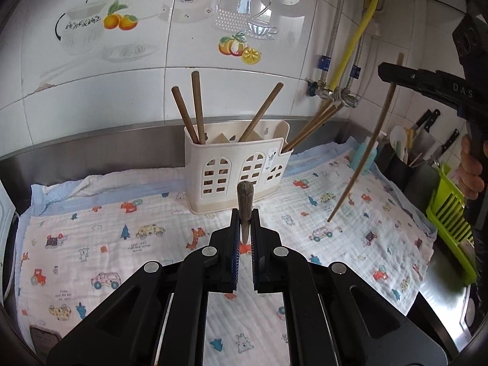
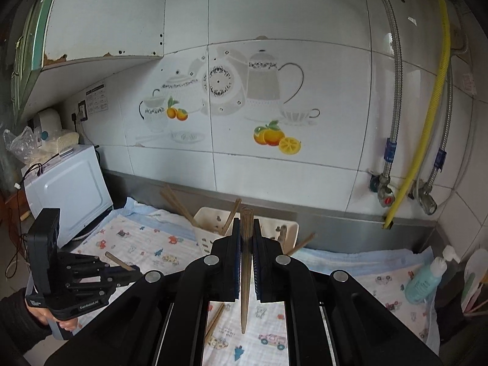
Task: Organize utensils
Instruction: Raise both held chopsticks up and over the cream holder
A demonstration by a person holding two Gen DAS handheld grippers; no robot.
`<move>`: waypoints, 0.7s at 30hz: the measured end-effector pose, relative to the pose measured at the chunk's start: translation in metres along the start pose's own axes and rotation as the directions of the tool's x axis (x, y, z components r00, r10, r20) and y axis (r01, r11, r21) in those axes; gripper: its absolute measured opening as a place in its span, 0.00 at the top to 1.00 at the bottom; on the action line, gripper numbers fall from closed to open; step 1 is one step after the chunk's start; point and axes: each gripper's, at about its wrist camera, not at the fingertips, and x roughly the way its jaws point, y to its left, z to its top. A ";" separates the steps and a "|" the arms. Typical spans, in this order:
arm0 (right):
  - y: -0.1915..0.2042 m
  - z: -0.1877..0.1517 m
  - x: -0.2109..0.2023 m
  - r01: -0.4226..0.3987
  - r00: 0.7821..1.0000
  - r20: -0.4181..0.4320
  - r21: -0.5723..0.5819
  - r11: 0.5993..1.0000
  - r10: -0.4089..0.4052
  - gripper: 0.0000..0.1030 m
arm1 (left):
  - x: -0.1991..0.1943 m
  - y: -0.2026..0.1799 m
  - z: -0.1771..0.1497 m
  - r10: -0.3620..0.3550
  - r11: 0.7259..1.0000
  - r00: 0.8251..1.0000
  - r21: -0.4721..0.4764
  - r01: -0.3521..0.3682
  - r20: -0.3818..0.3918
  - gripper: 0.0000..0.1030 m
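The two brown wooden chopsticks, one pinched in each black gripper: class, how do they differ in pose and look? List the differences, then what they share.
1. The left gripper pinches its brown wooden chopstick near the blunt end; the right gripper holds its brown wooden chopstick further along, with the long tapered part hanging below.
2. From the left wrist view, the right one slants steeply; the left one appears foreshortened.
Shared: both are clamped and lifted off the printed cloth.

I see a cream plastic utensil holder (image 1: 241,167) with arched cutout windows upright on the printed cloth, brown wooden chopsticks (image 1: 195,109) leaning in its compartments. Two more chopsticks are lifted: one (image 1: 245,204) near upright, another (image 1: 363,158) slanting above the cloth.
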 end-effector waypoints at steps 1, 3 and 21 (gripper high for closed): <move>-0.002 0.008 0.002 -0.007 1.000 0.011 0.006 1.000 0.007 0.94 | -0.001 0.000 0.005 0.001 1.000 1.000 0.006 -0.001 0.006 0.95; -0.004 0.022 0.006 -0.009 0.999 0.038 0.007 1.000 0.009 0.94 | -0.003 0.000 0.015 -0.002 1.000 1.000 0.013 0.002 0.019 0.95; -0.037 0.077 0.083 0.123 0.983 0.131 0.052 0.991 -0.128 0.94 | -0.032 -0.020 0.130 -0.007 0.996 0.968 0.087 -0.015 0.252 0.95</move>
